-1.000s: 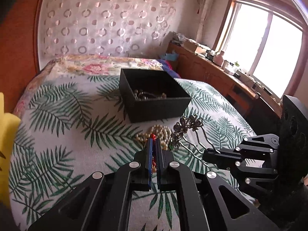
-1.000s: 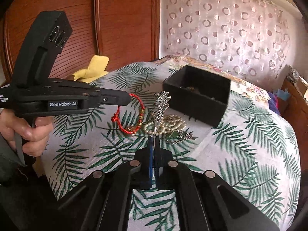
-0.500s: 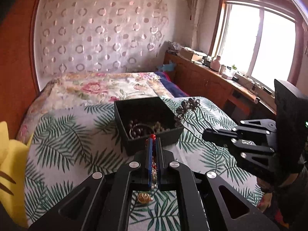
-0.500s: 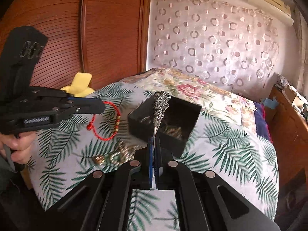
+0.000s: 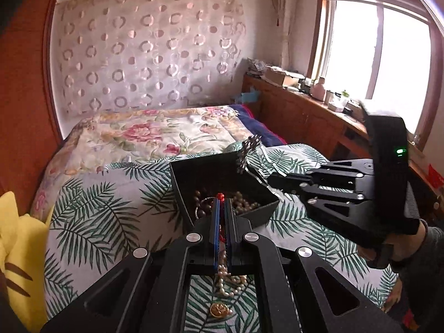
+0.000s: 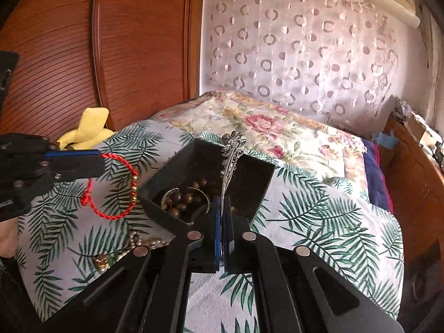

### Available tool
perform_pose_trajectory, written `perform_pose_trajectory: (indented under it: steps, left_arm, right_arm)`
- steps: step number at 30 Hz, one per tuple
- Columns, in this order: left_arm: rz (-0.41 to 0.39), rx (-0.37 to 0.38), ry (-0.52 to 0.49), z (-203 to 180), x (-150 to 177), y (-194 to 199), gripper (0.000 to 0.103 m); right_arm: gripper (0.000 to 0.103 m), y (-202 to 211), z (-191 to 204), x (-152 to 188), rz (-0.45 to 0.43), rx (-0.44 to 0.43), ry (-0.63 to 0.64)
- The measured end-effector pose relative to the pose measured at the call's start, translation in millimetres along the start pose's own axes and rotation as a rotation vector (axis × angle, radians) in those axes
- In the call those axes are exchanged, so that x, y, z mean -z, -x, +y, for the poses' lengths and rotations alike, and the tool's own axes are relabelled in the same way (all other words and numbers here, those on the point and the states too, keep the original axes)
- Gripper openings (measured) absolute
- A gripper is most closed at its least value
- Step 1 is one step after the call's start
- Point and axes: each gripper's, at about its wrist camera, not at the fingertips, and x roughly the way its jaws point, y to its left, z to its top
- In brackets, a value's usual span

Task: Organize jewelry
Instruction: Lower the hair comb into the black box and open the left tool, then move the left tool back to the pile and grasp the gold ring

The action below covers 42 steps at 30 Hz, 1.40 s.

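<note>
Home bedroom (quilted bed, curtain)

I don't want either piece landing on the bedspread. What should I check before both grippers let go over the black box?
1. Left gripper shut on the red string bracelet: ok.
2. Right gripper shut on the silver hairpin: ok.
3. Hairpin over the black box: ok, though its ornate head reaches toward the far rim.
4. Bracelet over the box: not ok; in the right wrist view it hangs beside the box, over the leaf-print bedspread.
5. Room in the box: ok; beads cover only part of the bottom.
6. Pearl necklace boxed: not ok.
</note>
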Motion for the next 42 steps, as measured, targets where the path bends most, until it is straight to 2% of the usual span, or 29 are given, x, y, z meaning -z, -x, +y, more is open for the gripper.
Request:
perform_pose_trajectory:
  steps: [6,13,16,20,34,35,36,37,38,42]
  left_arm:
    - [0.015,-0.017,-0.006,4,-11,-14,0.002]
    - [0.033,-0.034,-0.008,7,-26,-35,0.002]
    - [0.046,-0.034,-0.006,8,-30,-45,0.002]
    - [0.061,-0.041,-0.013,8,-35,-57,0.002]
    - [0.094,-0.055,-0.02,4,-39,-85,0.003]
    - [0.094,-0.054,-0.018,4,-39,-85,0.005]
    - [0.094,-0.053,-0.014,5,-39,-84,0.015]
    - [0.089,-0.056,-0.009,5,-38,-83,0.035]
    - [0.082,-0.058,-0.006,5,-38,-82,0.042]
    - [0.072,-0.083,-0.008,7,-32,-73,0.06]
  right_arm:
    - [0.002,-30,-5,-1,0.052,-0.005,-0.023]
    - [0.005,-35,-8,-5,0.058,-0.004,-0.033]
    - [0.006,-33,-9,-6,0.047,-0.007,-0.039]
    - [0.018,-21,-15,-2,0.024,-0.011,-0.056]
    - [0.018,7,-21,27,0.001,-0.016,-0.078]
    - [0.018,8,-21,29,0.001,-0.014,-0.078]
    - [0.018,9,-21,30,0.002,-0.013,-0.079]
    - [0.018,11,-21,32,0.001,-0.014,-0.08]
    - [0.018,12,-21,32,0.0,-0.016,-0.081]
    - [0.018,19,-13,37,-0.006,-0.023,-0.081]
